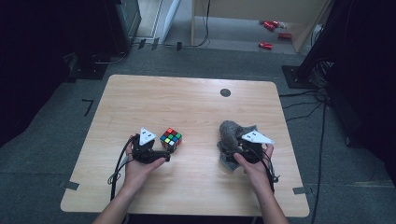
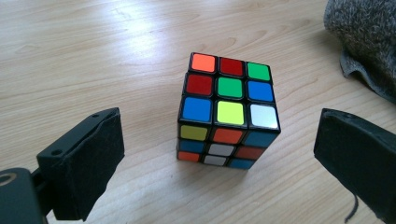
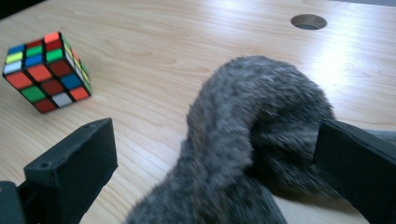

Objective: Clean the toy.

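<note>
We see both grippers spread: the left gripper [image 2: 215, 163] has its jaws wide with the puzzle cube [image 2: 228, 111] standing free between them on the table [image 1: 196, 107], pads clear of it; the right gripper [image 3: 215, 172] is open around the grey fuzzy cloth [image 3: 254, 135], whose pile brushes the far jaw without being pinched. Risk as we judge it: closing left off-centre would catch a cube corner and spin or skid it (smooth wood); on the right, loose fur could snag and drag. The cube has no long axis and sits corner-on to the left gripper's camera. The cloth humps up, running roughly away from the person.
</note>
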A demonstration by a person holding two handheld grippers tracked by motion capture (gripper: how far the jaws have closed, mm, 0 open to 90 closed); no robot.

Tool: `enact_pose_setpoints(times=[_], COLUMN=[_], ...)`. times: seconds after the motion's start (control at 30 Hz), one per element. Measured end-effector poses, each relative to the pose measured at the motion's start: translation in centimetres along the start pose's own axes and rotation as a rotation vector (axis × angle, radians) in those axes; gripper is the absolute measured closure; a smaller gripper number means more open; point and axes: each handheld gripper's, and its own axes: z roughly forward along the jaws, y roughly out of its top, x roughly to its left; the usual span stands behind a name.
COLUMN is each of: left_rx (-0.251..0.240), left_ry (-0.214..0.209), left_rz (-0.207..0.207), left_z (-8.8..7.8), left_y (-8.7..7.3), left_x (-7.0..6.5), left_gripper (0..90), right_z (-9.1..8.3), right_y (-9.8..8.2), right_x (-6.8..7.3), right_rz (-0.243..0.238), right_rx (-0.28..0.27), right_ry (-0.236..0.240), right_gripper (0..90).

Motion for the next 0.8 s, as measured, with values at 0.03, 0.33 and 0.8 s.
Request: enact_pose_setpoints(times=[0.03, 0.33, 0.8], left_rx=[0.005, -0.008, 0.014], left_ry=[0.007, 0.028, 0.073], left_rz=[0.008, -0.003, -0.020], left_z=[-0.1, -3.0, -6.4], left_y=[0.0, -1.5, -4.8], left_x=[0.0, 2.6, 6.1], left_gripper=[2.3, 1.1, 1.1], right_z=[-0.3, -3.1, -5.9], right_y=[0.0, -0.9, -3.4], right_x=[-0.2, -1.5, -3.7], right_rz=[-0.009, -0.011, 0.019], right_rx=[0.007, 0.008, 0.029], right_ry=[-0.008, -0.029, -0.085], right_gripper=[0.0, 0.0, 0.0])
